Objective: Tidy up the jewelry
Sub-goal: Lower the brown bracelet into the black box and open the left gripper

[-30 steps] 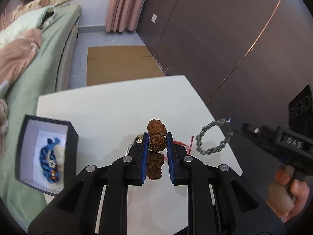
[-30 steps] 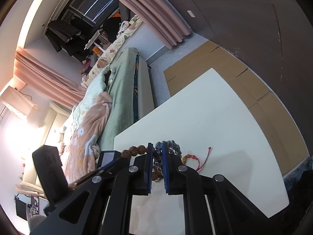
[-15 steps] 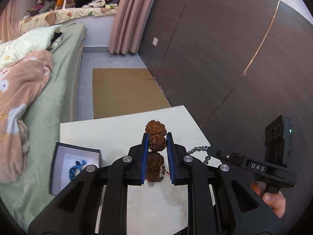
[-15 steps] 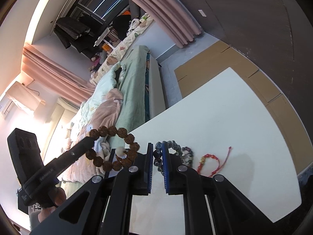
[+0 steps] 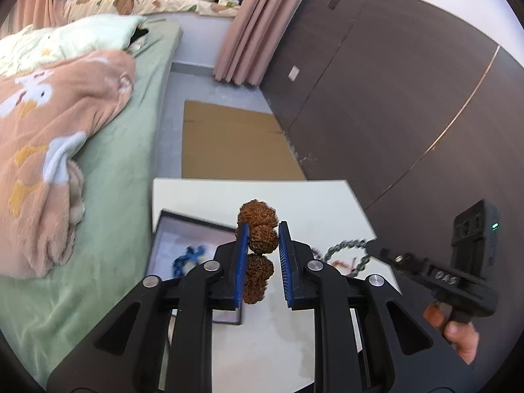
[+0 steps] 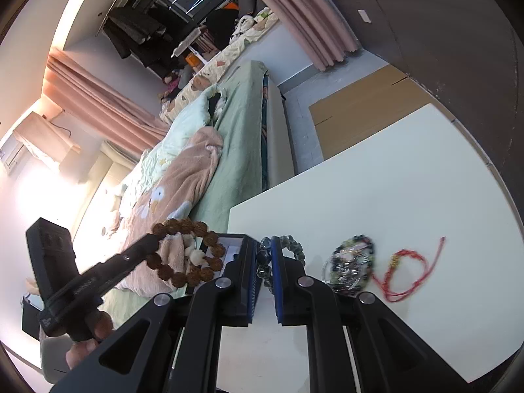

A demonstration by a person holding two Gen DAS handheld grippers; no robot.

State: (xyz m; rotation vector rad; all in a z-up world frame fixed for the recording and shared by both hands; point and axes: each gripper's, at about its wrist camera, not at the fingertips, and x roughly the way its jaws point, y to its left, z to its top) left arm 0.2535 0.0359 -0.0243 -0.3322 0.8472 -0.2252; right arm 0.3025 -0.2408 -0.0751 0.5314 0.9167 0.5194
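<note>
My left tool (image 5: 261, 255) is clamped on the brown seed bracelet (image 5: 257, 234), hanging above the open box (image 5: 183, 229). My right tool (image 6: 264, 270) pinches the grey bead bracelet (image 6: 291, 245). Both loops look light, floppy, bead-gripped; they may swing.

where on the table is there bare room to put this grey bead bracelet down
The far half of the white table, toward the cardboard, is bare. So is the near strip under the red cord bracelet. It is crowded beside the right gripper: a beaded pile and the cord. The box already holds blue jewelry.
</note>
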